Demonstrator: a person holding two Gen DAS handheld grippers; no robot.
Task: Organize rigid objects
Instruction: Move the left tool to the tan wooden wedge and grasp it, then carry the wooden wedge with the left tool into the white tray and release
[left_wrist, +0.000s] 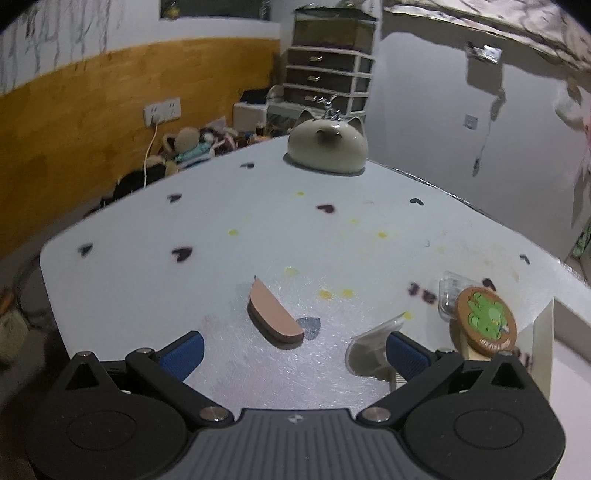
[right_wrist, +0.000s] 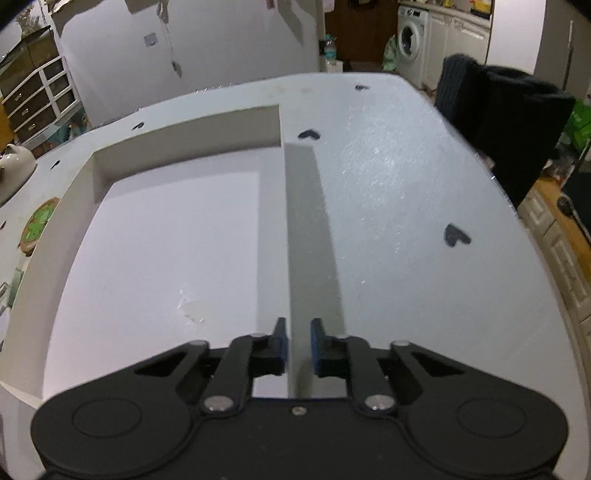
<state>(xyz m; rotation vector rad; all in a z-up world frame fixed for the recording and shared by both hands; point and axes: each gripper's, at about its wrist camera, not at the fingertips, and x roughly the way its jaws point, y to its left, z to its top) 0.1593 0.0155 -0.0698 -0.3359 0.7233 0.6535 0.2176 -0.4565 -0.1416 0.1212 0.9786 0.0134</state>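
Here, right tongs (right_wrist: 297, 345) clamped astride box wall (right_wrist: 291, 229)

The table (left_wrist: 221, 229) top looks glossy and finely scratched. At twelve o'clock, the cat-shaped pot (left_wrist: 328, 146) shines like glazed ceramic. The white box (right_wrist: 177, 258) looks matt, like cardboard; the clear plastic piece (left_wrist: 373, 347) glossy.

Round green-faced badge (left_wrist: 485, 321): lettering blurred, unreadable; lower edge hidden behind the right jaw's linkage. Clear plastic piece (left_wrist: 373, 347): partly hidden behind right pad.
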